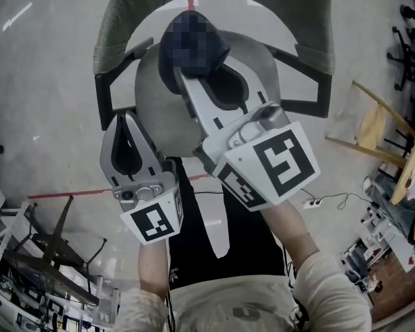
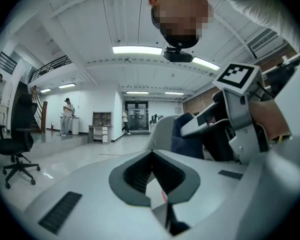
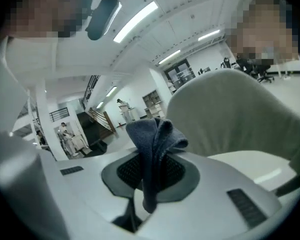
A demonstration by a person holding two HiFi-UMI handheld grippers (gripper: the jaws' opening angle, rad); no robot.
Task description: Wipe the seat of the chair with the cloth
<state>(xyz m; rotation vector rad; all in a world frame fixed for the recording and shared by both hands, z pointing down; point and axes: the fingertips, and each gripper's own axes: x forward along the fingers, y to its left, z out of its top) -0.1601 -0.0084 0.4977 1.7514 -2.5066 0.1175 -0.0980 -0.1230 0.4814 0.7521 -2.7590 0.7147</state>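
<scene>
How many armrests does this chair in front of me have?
2: one black armrest on the chair at your left, the other armrest at your right. None seems hidden.

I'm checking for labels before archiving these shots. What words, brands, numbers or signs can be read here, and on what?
No readable text in any view.
left marker cube, on the left gripper: black-and-white square pattern only, no letters.
right marker cube, on the right gripper: the same.
cloth: no label visible.
small mark on the person's dark top: too small to read.
</scene>
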